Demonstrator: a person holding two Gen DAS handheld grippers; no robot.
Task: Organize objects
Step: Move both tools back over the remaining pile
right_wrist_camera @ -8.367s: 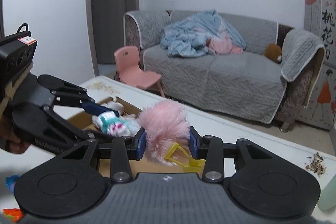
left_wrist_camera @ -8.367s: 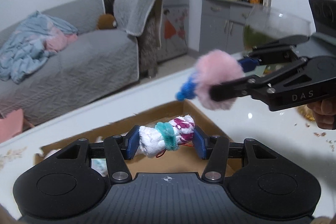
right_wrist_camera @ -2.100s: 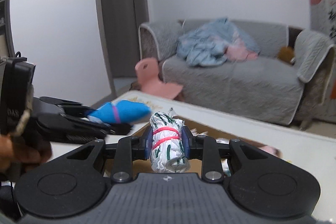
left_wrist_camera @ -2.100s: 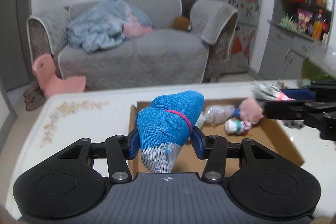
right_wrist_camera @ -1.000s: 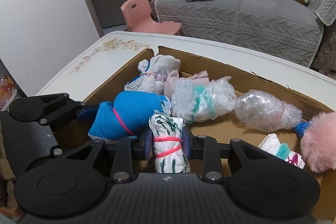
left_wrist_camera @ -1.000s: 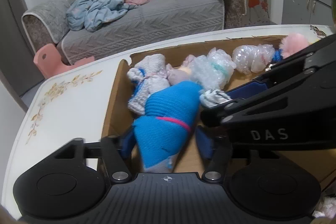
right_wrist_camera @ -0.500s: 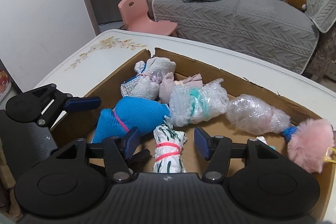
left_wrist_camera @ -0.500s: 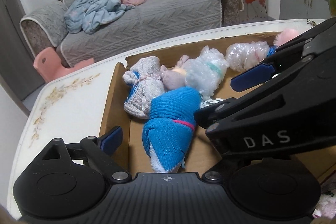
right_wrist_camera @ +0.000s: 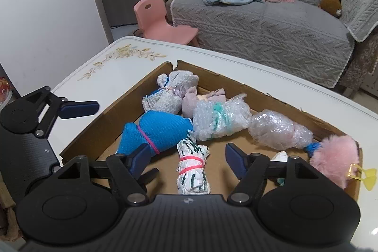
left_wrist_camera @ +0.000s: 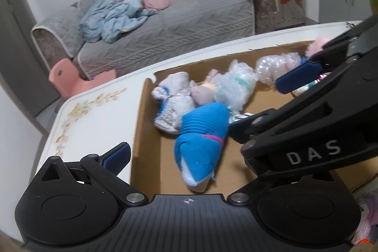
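A shallow cardboard box [right_wrist_camera: 255, 92] on a white table holds several bundles. A blue sock roll with a pink band [right_wrist_camera: 156, 130] [left_wrist_camera: 203, 138] lies in its near left part. A white-and-green roll with a pink band [right_wrist_camera: 192, 167] lies beside it. Two bubble-wrap bundles [right_wrist_camera: 219, 116] [right_wrist_camera: 278, 129], a grey-white sock bundle [right_wrist_camera: 170, 92] and a pink pompom [right_wrist_camera: 333, 162] lie further in. My right gripper [right_wrist_camera: 187, 157] is open, its fingers either side of the white-and-green roll without touching it. My left gripper [left_wrist_camera: 179, 155] is open above the blue roll; its right finger is hidden behind the right gripper.
The white table [right_wrist_camera: 122, 63] has a floral print near its left corner and its edge runs just beyond the box. A grey sofa [right_wrist_camera: 259, 15] with a blue blanket and a pink child's chair [right_wrist_camera: 160, 18] stand behind the table.
Both grippers have drawn back a little and up from the box, with their jaws wider. The blue roll and the white-and-green roll lie where they were dropped.
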